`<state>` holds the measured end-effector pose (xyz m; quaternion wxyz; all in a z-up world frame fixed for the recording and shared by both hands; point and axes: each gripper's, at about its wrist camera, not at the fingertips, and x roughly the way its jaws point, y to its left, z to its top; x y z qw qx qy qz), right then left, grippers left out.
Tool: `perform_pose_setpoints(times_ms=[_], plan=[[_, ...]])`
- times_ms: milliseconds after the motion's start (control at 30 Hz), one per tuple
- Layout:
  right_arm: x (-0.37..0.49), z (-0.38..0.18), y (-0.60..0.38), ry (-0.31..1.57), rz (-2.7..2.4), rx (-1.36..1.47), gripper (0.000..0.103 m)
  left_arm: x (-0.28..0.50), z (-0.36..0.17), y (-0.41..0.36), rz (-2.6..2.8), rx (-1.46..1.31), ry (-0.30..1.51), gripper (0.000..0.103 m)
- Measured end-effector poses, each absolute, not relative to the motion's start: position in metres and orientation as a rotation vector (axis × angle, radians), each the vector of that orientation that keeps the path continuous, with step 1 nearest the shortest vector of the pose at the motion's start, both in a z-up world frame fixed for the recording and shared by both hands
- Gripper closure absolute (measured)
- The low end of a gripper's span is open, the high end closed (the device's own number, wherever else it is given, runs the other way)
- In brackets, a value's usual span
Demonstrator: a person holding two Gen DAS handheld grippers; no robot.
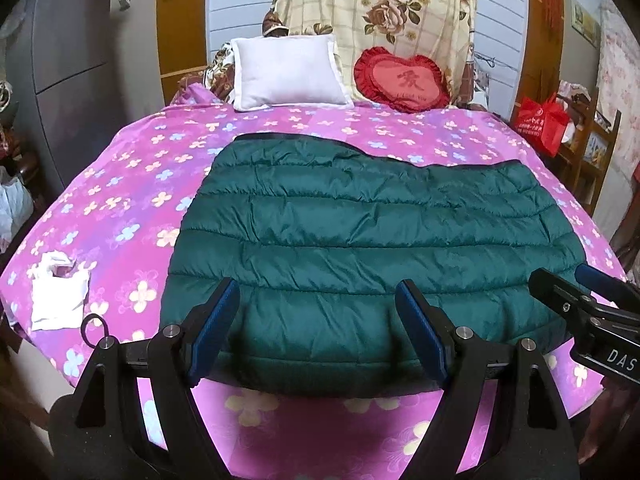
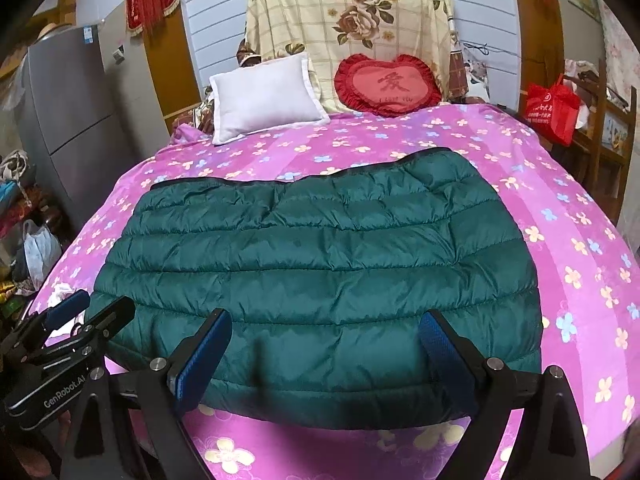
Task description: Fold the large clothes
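A dark green quilted puffer jacket (image 1: 360, 232) lies folded into a wide flat rectangle on the pink flowered bed (image 1: 132, 184); it also shows in the right wrist view (image 2: 320, 256). My left gripper (image 1: 318, 288) is open and empty, hovering over the jacket's near edge toward its left side. My right gripper (image 2: 326, 320) is open and empty over the near edge toward its right side. The right gripper shows at the right edge of the left wrist view (image 1: 592, 300); the left gripper shows at the lower left of the right wrist view (image 2: 76, 320).
A white pillow (image 1: 288, 74) and a red heart cushion (image 1: 402, 80) lean at the head of the bed. A crumpled white cloth (image 1: 58, 296) lies on the bed's left side. A grey fridge (image 2: 68, 120) stands left, a red bag (image 2: 554, 108) on a wooden shelf right.
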<state>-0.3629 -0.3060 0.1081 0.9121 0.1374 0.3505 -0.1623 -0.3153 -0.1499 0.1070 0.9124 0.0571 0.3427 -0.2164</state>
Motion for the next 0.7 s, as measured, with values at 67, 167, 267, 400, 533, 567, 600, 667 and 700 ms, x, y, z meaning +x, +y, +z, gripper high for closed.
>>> perform_pose_setpoints(times_ms=[67, 167, 267, 400, 533, 567, 600, 667, 700], plan=[[-0.362, 0.108, -0.306, 0.722, -0.335, 0.285, 0.009, -0.317, 0.108, -0.149, -0.438, 0.117, 0.690, 0.022], [-0.362, 0.108, -0.306, 0.723, -0.339, 0.279, 0.009, -0.318, 0.109, -0.150, -0.423, 0.131, 0.676, 0.022], [-0.362, 0.109, -0.305, 0.721, -0.340, 0.273, 0.009, -0.318, 0.109, -0.150, -0.408, 0.137, 0.684, 0.022], [-0.361, 0.110, -0.304, 0.721, -0.337, 0.270, 0.009, -0.317, 0.111, -0.149, -0.406, 0.126, 0.683, 0.022], [-0.361, 0.110, -0.304, 0.726, -0.334, 0.271, 0.009, -0.320, 0.116, -0.148, -0.382, 0.143, 0.649, 0.022], [-0.361, 0.111, -0.305, 0.726, -0.333, 0.273, 0.009, -0.321, 0.117, -0.147, -0.380, 0.143, 0.645, 0.022], [-0.361, 0.111, -0.305, 0.726, -0.334, 0.271, 0.009, -0.321, 0.118, -0.147, -0.378, 0.142, 0.645, 0.022], [-0.360, 0.111, -0.305, 0.726, -0.334, 0.271, 0.009, -0.320, 0.118, -0.145, -0.375, 0.134, 0.655, 0.022], [-0.360, 0.111, -0.305, 0.727, -0.334, 0.273, 0.009, -0.320, 0.118, -0.144, -0.384, 0.127, 0.661, 0.022]])
